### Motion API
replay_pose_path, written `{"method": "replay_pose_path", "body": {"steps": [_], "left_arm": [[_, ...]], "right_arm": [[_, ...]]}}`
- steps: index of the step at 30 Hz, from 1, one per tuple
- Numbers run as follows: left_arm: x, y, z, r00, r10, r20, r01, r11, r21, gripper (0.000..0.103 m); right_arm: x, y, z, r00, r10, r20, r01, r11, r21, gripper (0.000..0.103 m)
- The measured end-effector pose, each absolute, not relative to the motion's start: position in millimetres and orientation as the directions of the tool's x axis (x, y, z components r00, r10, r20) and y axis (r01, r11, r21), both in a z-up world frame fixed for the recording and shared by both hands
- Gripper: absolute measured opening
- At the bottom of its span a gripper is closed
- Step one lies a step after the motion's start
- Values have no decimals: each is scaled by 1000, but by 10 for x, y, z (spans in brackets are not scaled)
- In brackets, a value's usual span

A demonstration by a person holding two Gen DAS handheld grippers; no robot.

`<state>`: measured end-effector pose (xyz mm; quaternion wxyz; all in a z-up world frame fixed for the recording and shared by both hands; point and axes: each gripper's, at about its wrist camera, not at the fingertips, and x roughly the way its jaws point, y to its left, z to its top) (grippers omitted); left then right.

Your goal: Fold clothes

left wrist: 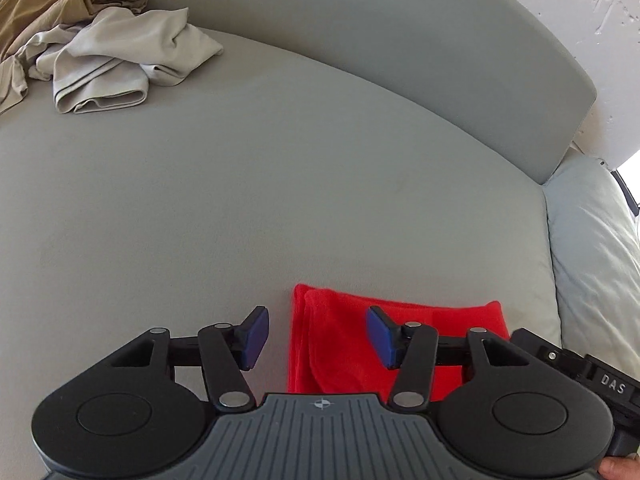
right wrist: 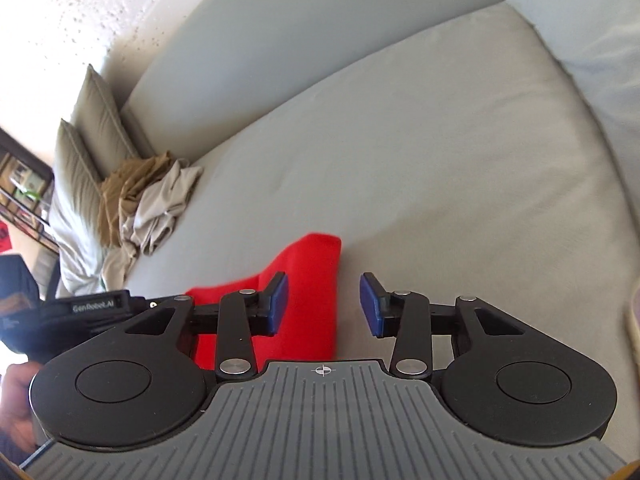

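A folded red cloth (left wrist: 356,344) lies flat on the grey sofa seat (left wrist: 280,200), close to the seat's front edge and toward its right end; in the left wrist view its layered fold edges show along its left side, and its right corner reaches near the pale cushion (left wrist: 592,248) that lies at the seat's right end. The left gripper (left wrist: 316,338) hangs over the cloth's left part with its blue-padded fingers spread well apart and nothing between them: the left pad sits over bare seat just beside the cloth's left edge, the right pad over the red fabric. In the right wrist view the same red cloth (right wrist: 304,280) shows under and beside the right gripper (right wrist: 323,306), whose fingers are likewise spread with nothing held; its left pad is over the cloth, its right pad over bare seat. The body of the right gripper shows at the lower right of the left wrist view, and the other tool with its label at the left of the right wrist view. At the far left corner of the seat, well apart from the red cloth, a crumpled pale grey garment (left wrist: 116,64) lies against a tan garment (left wrist: 48,8), heaped beside upright grey-green pillows (right wrist: 86,136). The grey backrest (left wrist: 400,48) runs along the seat's rear edge below a white speckled wall (left wrist: 560,4)
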<state>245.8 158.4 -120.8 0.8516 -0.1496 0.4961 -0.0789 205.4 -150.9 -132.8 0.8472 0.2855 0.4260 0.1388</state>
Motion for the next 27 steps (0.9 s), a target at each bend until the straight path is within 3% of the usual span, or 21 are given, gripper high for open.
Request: {"method": "replay_pose_path", "body": {"steps": [2,4,5,6,9,11,14,15,17,19,22,25,26,27], "left_arm": [[2478,1584,-1234,512,-298,-806,15,941,-338,12],[2477,1599,-1242,539,-304,-785,36,940,-339,5],[2471,1610,-1244,556,-304,-773,44,940,-338,5],[2475,1620,-1252,572,-309,-759,54,938,-341,5],[2514,1646,-1297,618,-335,-711,92,929,-358,5],[2562,1636,-1371,609,-323,-724,92,936,-340,7],[2589,1729,-1399,588,-277,-760,-4,938,-345,26],[2548,1782,-1347,597,-261,-759,-40,935,-353,31],[2421,1874,-1178,626,-220,-748,-90,933,-350,31],[2222,1879,-963,653,-201,-731,-86,938,-335,31],[1906,1728,-666,685,-242,-687,-10,940,-342,30],[1727,1404,-640,652,-282,-704,64,945,-320,26],[1701,1301,-698,638,-279,-718,77,951,-300,24],[1692,1221,-784,629,-264,-731,85,958,-273,13]], "right_arm": [[2209,-1451,-1415,593,491,-638,7,789,614,43],[2344,-1380,-1496,591,497,-635,0,787,617,42],[2409,-1345,-1535,591,500,-633,-4,787,617,20],[2431,-1315,-1544,604,489,-630,-18,798,603,9],[2440,-1269,-1573,634,455,-625,-12,814,581,9],[2450,-1258,-1623,632,433,-643,-1,830,558,9],[2457,-1254,-1642,623,414,-664,7,846,534,13],[2455,-1260,-1613,618,416,-668,4,847,532,17],[2396,-1271,-1509,618,402,-676,-1,860,510,42],[2256,-1271,-1355,647,360,-672,-16,888,460,59],[2014,-1249,-1140,678,349,-647,-62,905,422,59],[1783,-1150,-975,709,353,-610,-130,916,379,58],[1712,-1107,-940,717,358,-598,-157,919,362,50],[1688,-1058,-938,709,373,-598,-181,916,357,42]]}}
